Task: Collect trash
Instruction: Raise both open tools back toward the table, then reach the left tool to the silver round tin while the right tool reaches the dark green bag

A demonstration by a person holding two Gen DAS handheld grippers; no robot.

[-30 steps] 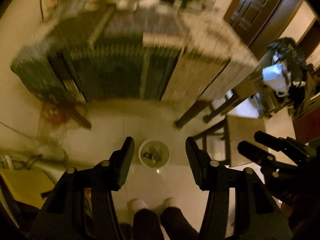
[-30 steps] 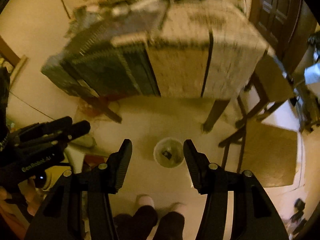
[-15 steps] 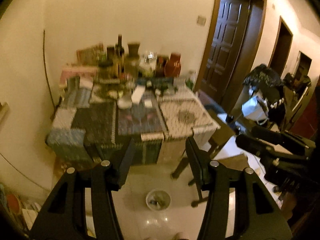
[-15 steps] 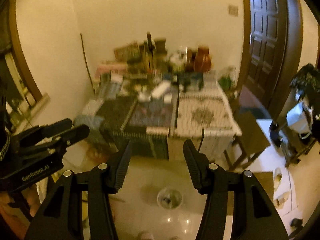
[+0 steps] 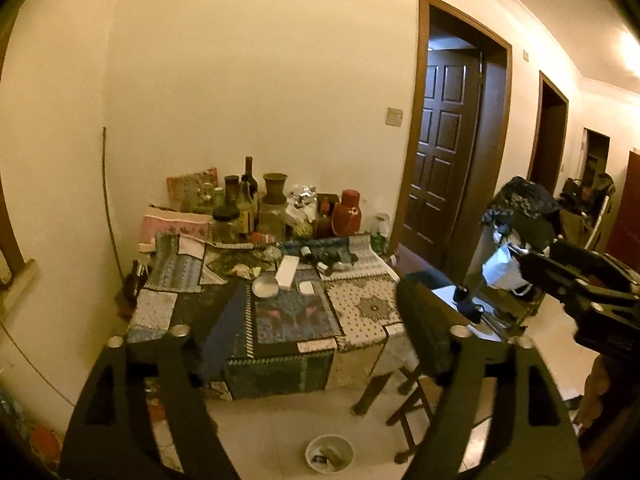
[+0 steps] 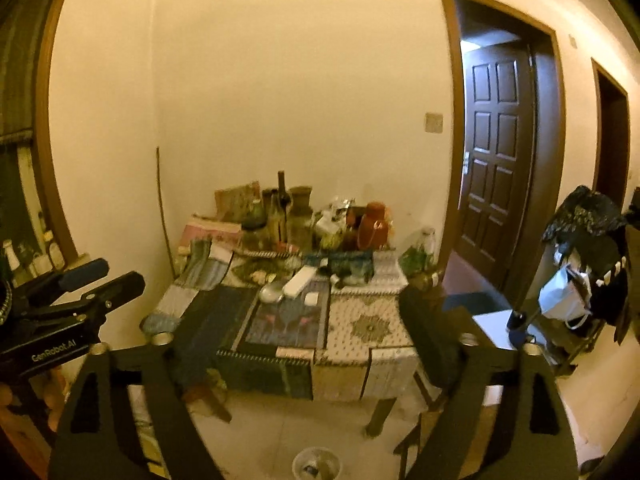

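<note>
Both views now look across at the cluttered bench [image 5: 360,312] rather than down at the floor. A second ago each camera faced the floor with the small trash bin between its fingers; the bin [image 5: 329,453] now sits at the bottom centre of the left wrist view, and at the bottom edge of the right wrist view, partly cut off. It stands on the floor in front of the bench, with a few scraps visible inside.

Your left gripper [image 5: 304,344] has just been opening; its jaws stand wide apart with nothing between them. Your right gripper [image 6: 296,340] has likewise just been opening and is empty.

Judgement: with both grippers raised, spread and empty, you appear to be between deposits and ready to select the next item.

Candidate trash lies in the centre of both frames on the bench top:
- crumpled wrappers [image 5: 244,270] left of the round dish [image 5: 265,286];
- a small white piece [image 5: 306,288] right of the dish.

The jars and bottles [image 5: 248,200] along the wall are probably not trash. Blur leaves finer identification uncertain.
</note>
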